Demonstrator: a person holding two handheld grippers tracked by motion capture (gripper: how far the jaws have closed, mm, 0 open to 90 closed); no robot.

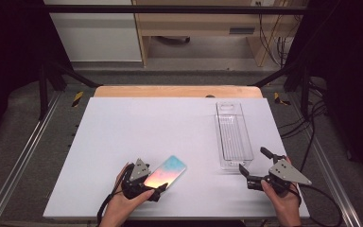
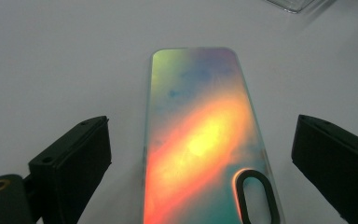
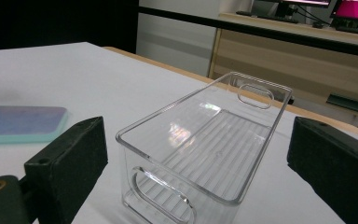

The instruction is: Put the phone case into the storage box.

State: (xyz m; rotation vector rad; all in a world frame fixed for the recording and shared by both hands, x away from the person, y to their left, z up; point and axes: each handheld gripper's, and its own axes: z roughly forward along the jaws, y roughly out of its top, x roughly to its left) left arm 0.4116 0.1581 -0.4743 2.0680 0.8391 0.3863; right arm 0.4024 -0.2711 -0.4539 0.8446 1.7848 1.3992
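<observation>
High view: phone case (image 1: 166, 171) flat on counter (image 1: 123, 132), left of clear bin (image 1: 234, 135). Left tool (image 1: 147, 185) released, straddling case; right tool (image 1: 254, 166) released, at bin's near end. Likely risks: thin case slipping, bin sliding.

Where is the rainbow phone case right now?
In the high view, the rainbow phone case lies flat on the white table, near the front on the left, between the open left tool's jaws.
</observation>
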